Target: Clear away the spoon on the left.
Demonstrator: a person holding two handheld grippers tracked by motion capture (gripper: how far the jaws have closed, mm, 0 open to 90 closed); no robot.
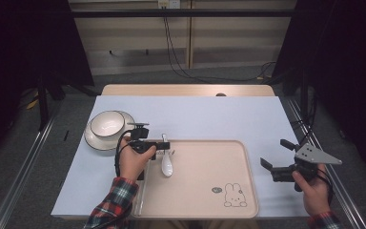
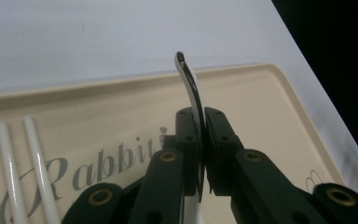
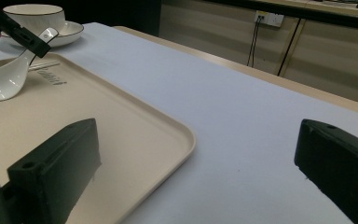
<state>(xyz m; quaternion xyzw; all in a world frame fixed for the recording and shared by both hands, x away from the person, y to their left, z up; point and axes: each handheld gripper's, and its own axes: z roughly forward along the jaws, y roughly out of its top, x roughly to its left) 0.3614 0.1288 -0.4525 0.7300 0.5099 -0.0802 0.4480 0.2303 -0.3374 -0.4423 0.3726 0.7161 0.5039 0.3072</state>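
The left gripper (image 1: 164, 144) is seen clamped on the handle of a white spoon (image 1: 166, 162), the jaws pressed flat against the two faces of the handle a little below its tip; in the left gripper view the handle (image 2: 192, 88) rises between the black pads and curves away past them, its dark-edged end free above the jaws. The spoon is held at the left part of a beige tray (image 1: 248, 191), its bowl apparently low over or resting on the tray floor; contact cannot be told for certain. From the high view the long axis is read as running roughly from the tray's far edge toward the person, handle end at the far side in the jaws, bowl pointing toward the person and hanging below the grip. In the right gripper view the same spoon (image 3: 4, 79) is seen tilted, handle up, bowl down with the hollow facing up. Two white chopsticks (image 2: 23, 172) lie on the tray just beside the grip. A bowl (image 1: 107, 123) on a saucer (image 1: 95, 140) stands on the table beyond and to the left of the tray, near the left hand (image 1: 133, 162). The right gripper (image 1: 277, 155) is held with jaws spread wide and nothing between them, well apart at the tray's right edge; the left is judged far the nearer for any coming move.
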